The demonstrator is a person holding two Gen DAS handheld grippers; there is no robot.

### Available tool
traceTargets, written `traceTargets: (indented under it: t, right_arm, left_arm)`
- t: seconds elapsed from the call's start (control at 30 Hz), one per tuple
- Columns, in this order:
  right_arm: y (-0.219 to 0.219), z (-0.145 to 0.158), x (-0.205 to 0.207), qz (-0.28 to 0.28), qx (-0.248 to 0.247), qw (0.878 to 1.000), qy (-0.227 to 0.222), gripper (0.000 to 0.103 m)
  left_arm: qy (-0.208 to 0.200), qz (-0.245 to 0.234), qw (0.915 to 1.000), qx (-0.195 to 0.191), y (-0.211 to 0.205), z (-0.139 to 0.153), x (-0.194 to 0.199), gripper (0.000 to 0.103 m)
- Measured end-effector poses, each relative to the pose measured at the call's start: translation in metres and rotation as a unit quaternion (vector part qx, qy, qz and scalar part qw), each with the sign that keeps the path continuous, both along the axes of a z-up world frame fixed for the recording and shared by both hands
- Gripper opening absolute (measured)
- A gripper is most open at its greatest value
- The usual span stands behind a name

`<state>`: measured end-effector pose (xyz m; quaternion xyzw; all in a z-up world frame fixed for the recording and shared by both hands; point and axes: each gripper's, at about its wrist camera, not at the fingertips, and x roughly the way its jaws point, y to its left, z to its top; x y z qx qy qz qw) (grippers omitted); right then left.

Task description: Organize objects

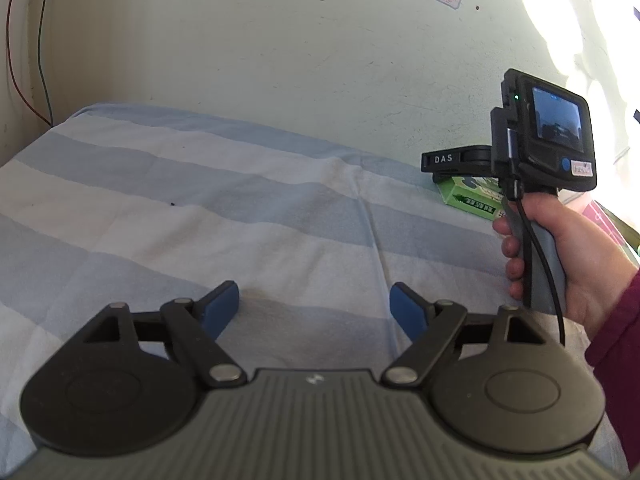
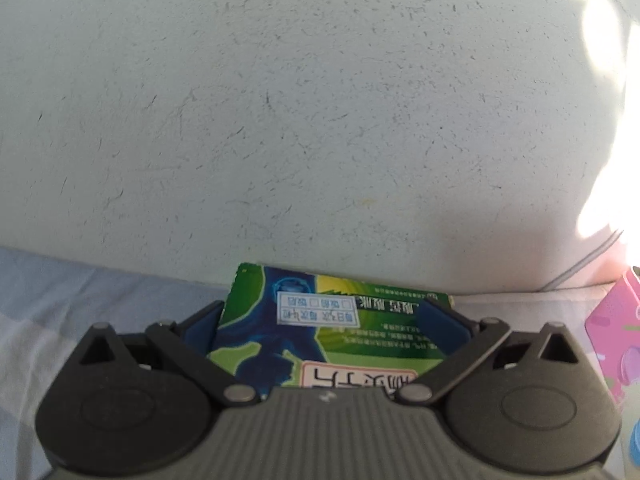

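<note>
A green and blue medicine box (image 2: 320, 320) lies flat on the striped cloth against the wall. My right gripper (image 2: 324, 320) has its blue fingers on both sides of the box, touching its edges, the box filling the gap. In the left wrist view the same green box (image 1: 468, 198) shows under the right gripper (image 1: 444, 168), held by a hand at the right. My left gripper (image 1: 314, 308) is open and empty, low over the striped cloth (image 1: 200, 208).
A pale green wall (image 1: 280, 48) runs along the far edge of the cloth. A pink box (image 2: 616, 340) lies to the right of the green box. Red and green cables (image 1: 28, 60) hang at the far left corner.
</note>
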<state>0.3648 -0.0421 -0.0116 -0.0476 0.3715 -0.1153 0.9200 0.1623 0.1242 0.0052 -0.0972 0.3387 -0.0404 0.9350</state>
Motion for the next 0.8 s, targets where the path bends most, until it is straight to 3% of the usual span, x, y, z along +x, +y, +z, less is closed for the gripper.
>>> traceTargets:
  t: [0.2, 0.43, 0.47, 0.53, 0.57, 0.6, 0.63, 0.7, 0.8]
  right_arm:
    - [-0.037, 0.004, -0.033, -0.002, -0.007, 1.000, -0.001, 0.103]
    - [-0.045, 0.014, -0.121, 0.058, -0.016, 0.998, 0.004, 0.103]
    - [-0.045, 0.017, -0.133, 0.068, 0.005, 0.998, 0.013, 0.098]
    - [-0.054, 0.021, -0.151, 0.071, 0.120, 0.990, 0.029, 0.093]
    - [-0.055, 0.024, -0.165, 0.086, 0.116, 0.989, 0.025, 0.085]
    - [-0.056, 0.029, -0.178, 0.098, 0.116, 0.988, 0.006, 0.085]
    - [-0.058, 0.034, -0.190, 0.100, 0.117, 0.988, -0.017, 0.094]
    - [-0.064, 0.044, -0.198, 0.086, 0.106, 0.989, -0.049, 0.101]
    - [-0.089, 0.055, -0.171, 0.066, 0.118, 0.988, -0.068, 0.102]
  left_arm:
    - [0.001, 0.002, 1.0000, -0.003, 0.000, -0.001, 0.000, 0.084]
    - [0.002, -0.001, 1.0000, -0.003, -0.003, 0.000, -0.001, 0.087]
    - [0.003, -0.002, 1.0000, -0.005, -0.002, -0.001, 0.000, 0.087]
    - [0.002, -0.002, 1.0000, -0.008, -0.002, -0.001, 0.000, 0.086]
    - [0.002, -0.002, 1.0000, -0.009, -0.002, -0.001, 0.001, 0.087]
    - [0.002, -0.001, 0.9999, -0.010, -0.002, -0.001, 0.000, 0.087]
    - [0.001, -0.001, 0.9999, -0.011, -0.002, -0.001, 0.000, 0.087]
    - [0.000, -0.002, 1.0000, -0.008, -0.004, -0.002, 0.001, 0.087]
    - [-0.002, -0.004, 1.0000, 0.002, -0.007, -0.003, 0.001, 0.087]
